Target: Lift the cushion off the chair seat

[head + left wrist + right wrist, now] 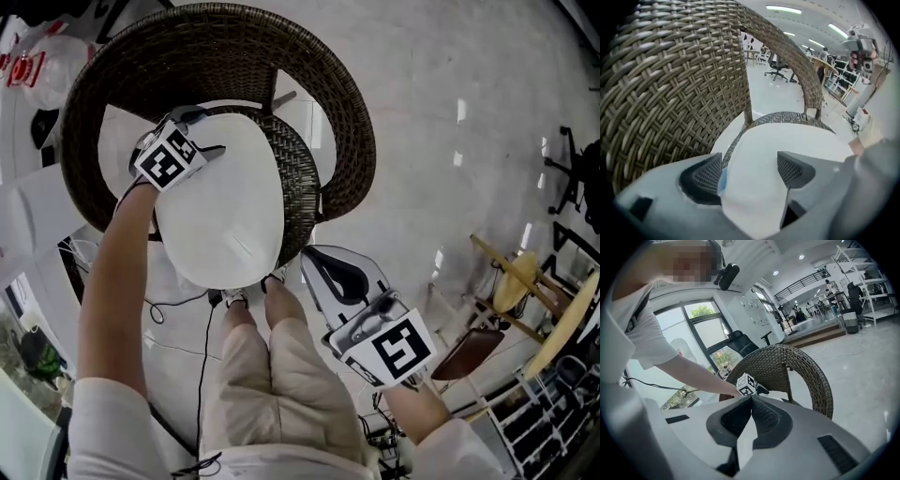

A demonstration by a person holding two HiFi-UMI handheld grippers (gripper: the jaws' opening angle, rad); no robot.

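Cushion (225, 206) on the wicker chair (216, 47) seat

Head view: left gripper (206, 131) at the cushion's rim, right gripper (319, 267) off the chair. Left gripper view: jaws wide, cushion edge between them. Right gripper view: jaws together, empty.

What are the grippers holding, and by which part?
Nothing is gripped yet. The left gripper, jaws open, straddles the cushion at its edge by the backrest of the wicker chair; the right gripper is shut and empty.
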